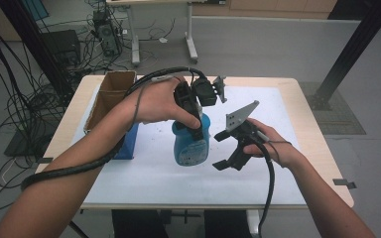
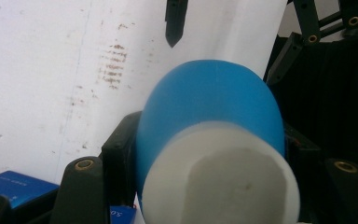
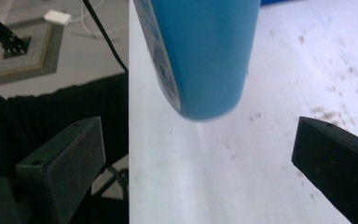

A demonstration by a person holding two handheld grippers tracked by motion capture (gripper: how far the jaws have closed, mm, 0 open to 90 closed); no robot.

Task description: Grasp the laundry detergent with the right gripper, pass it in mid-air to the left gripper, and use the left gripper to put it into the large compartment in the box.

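Left gripper [image 1: 194, 111] clamps blue bottle [image 1: 191, 144] near its top, mid-table in high view; bottle's base looks lifted off white mat [image 1: 144, 173]. Right gripper [image 1: 228, 148] at bottle's 3 o'clock, jaws spread wide, nothing btwn them. Cardboard box [image 1: 110, 94] at 10 o'clock, blue box [image 1: 129, 141] at 9. Left gripper view: bottle [image 2: 209, 107] w/ white cap [image 2: 219, 177] wedged btwn jaws. Right gripper view: jaws far apart, bottle [image 3: 205, 51] at 12 o'clock, its base clear of mat [image 3: 214, 172].

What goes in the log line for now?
left gripper: shut on blue bottle, lifted | right gripper: open beside it | table
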